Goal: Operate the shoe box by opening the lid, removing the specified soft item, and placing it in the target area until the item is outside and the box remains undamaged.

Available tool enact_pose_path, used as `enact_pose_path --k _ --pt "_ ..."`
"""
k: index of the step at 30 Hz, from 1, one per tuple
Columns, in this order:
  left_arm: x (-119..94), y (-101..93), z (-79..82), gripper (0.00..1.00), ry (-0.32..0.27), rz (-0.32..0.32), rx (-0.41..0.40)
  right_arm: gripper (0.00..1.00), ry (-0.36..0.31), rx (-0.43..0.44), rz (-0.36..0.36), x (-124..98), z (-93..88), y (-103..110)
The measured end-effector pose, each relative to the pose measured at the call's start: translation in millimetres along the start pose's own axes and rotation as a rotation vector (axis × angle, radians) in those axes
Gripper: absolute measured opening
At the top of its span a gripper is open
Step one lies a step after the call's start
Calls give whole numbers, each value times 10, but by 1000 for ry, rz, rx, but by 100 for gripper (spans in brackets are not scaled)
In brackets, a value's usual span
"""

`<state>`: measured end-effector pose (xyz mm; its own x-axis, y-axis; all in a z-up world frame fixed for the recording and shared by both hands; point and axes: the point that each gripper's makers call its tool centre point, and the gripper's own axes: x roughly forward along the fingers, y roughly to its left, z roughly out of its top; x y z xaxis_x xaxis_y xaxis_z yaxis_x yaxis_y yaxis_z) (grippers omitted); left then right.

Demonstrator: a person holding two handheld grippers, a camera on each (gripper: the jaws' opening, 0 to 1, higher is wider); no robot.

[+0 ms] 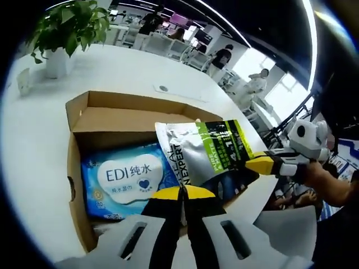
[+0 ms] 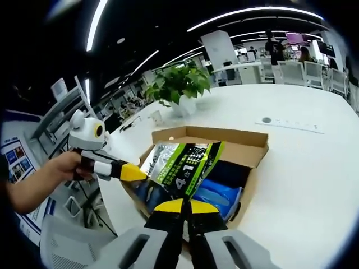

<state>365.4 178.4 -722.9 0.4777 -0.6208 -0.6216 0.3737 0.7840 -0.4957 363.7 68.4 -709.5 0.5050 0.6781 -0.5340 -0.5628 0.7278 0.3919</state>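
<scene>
Sitting open on the white round table, the brown cardboard shoe box has its lid flap folded back on the side toward the potted green plant in a white pot. Inside the box lies a blue plastic pack of wet wipes with a white cloud-shaped label, flat on the box floor. Over the box, partly covering the blue pack, hangs a silver, black and lime-green soft pouch, tilted, its lower edge still above the box interior. The right gripper, with yellow-tipped black jaws and a white body, is clamped on an edge of that pouch; a person's hand holds it from beyond the box's edge. The left gripper sits just above the near wall of the box, jaws pressed together with nothing visible between them.

In the right gripper view the same pouch rises from the right gripper's closed tips over the box, and the left gripper points at the pouch's edge, beside it; whether it touches cannot be told. Beyond the plant stand office chairs.
</scene>
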Motion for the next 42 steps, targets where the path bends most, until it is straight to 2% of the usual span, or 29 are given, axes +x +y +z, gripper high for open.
enact_pose_path --k 13,28,42 --pt "129 -306 54 0 8 -25 15 0 -12 36 -37 -271 1 -201" --pt "388 -792 168 0 21 -76 67 0 -35 85 -108 -641 -9 -618" --pt "653 -1092 213 0 38 -106 77 0 -37 111 -175 -876 -75 -982"
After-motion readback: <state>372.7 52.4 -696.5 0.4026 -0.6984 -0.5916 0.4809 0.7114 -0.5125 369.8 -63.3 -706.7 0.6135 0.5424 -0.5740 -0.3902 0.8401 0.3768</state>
